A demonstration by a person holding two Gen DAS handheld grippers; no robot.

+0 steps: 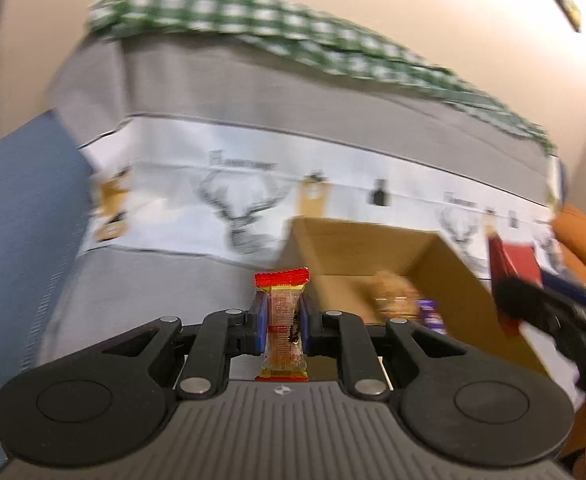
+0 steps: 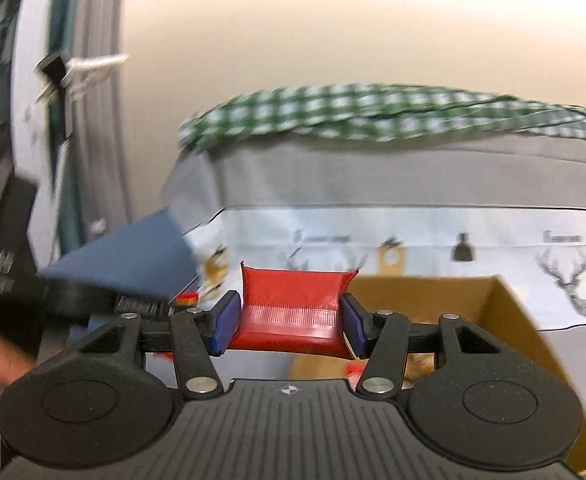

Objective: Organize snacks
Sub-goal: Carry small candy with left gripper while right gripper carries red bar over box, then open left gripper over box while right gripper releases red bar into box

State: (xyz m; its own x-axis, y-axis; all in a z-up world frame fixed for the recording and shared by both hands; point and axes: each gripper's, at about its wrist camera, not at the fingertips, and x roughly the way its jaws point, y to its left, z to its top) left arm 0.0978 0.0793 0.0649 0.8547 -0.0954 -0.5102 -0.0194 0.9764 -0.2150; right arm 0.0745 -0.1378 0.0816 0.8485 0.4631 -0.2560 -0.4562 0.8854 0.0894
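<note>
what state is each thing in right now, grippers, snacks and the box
left gripper: shut on the orange snack bar
orange snack bar: upright between the pads, off the table
right gripper: shut on the red packet
red packet: pinched at both sides, bowed
cardboard box: open, some snacks already inside

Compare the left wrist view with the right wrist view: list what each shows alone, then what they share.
Left wrist only: the left gripper shut on a narrow red-and-gold snack bar, and a purple packet in the box.
Right wrist only: the right gripper shut on a red packet.
Both: the cardboard box, the deer-print cloth, the green checked cloth.
</note>
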